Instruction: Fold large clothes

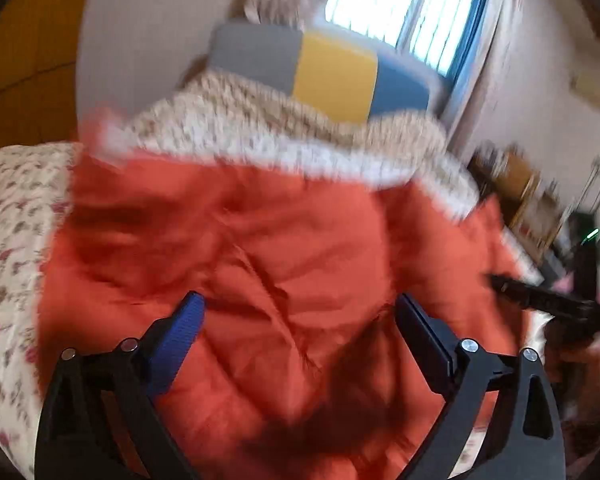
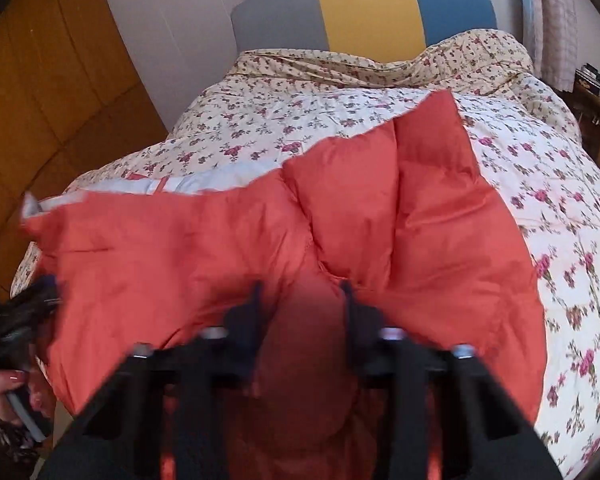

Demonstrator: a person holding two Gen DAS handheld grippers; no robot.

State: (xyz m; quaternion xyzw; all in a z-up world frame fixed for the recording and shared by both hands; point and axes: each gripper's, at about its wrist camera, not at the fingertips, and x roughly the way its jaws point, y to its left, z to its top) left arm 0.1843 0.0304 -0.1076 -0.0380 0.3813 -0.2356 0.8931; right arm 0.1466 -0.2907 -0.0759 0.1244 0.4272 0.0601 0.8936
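We see orange padded jacket (image 2: 340,216) spread on floral quilt (image 2: 540,184), ahead of both jaw pairs. Our right gripper (image 2: 300,292): jaws pinched on bulging fold of jacket fabric between pads. Our left gripper (image 1: 300,308): jaws wide apart, nothing between pads, jacket beneath and ahead. White lining edge (image 2: 204,182) beyond left side. Headboard (image 2: 364,12) far ahead.
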